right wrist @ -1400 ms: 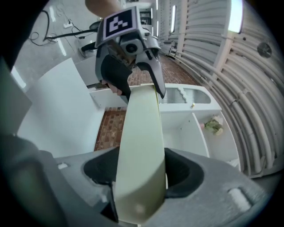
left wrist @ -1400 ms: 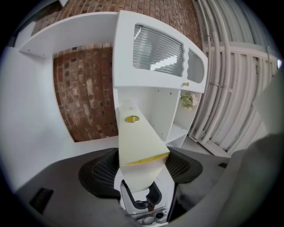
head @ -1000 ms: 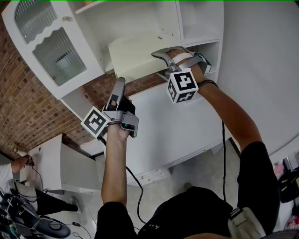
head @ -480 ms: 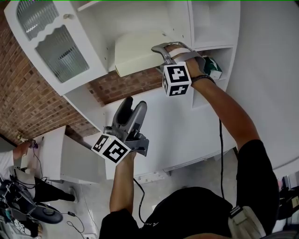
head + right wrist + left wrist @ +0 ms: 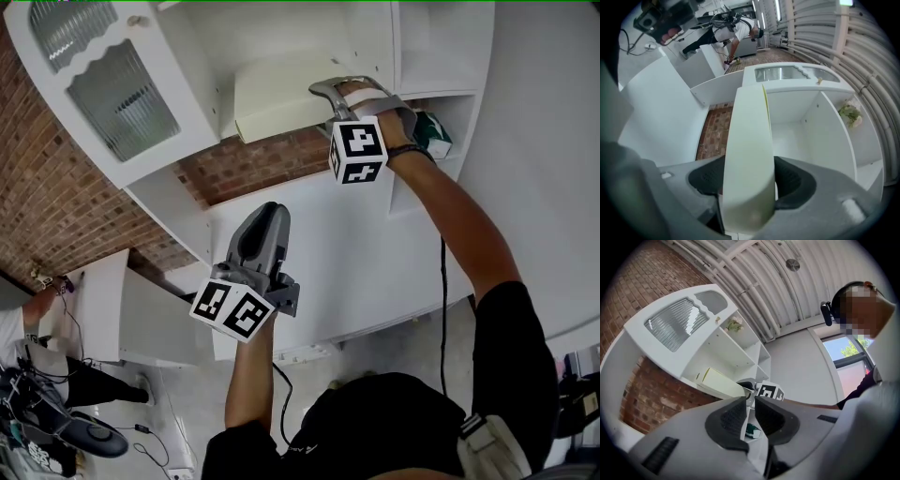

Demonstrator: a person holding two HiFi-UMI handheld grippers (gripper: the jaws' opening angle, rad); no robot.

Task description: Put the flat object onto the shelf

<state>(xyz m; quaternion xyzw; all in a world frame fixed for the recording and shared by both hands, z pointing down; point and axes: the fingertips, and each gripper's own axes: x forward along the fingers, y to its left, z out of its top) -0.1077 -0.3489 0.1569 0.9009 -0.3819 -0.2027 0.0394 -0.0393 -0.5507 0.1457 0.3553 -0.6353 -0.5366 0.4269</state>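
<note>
White shelf unit (image 5: 366, 37) fills the upper head view, seen from below at a steep tilt. It has open compartments in the middle and at right.

Brick wall (image 5: 56, 216) shows to the left of the unit and through the gap under its lower shelf board.

Glass door (image 5: 103, 75), ribbed panes with a scalloped top edge, stands swung open at the unit's left side.

Flat object (image 5: 281, 98): pale cream, box-like and long. It is up at the mouth of the middle compartment, just above the brick gap, and runs from the right hand-held gripper toward the glass door. Whether it rests on the shelf board cannot be told.

Right hand-held gripper (image 5: 749, 183): jaws set wide, both pads pressed against the broad faces of the flat object, which stands on edge between them. The arm is raised to shelf height.

Left hand-held gripper (image 5: 265, 217): lower and well apart from the flat object, pointing up toward the shelf. Jaws closing, a narrow gap left, nothing between them.

Green box (image 5: 433, 134) sits in the small right-hand compartment, near the right wrist.

Plant sprig (image 5: 848, 114) lies on a higher shelf.
</note>
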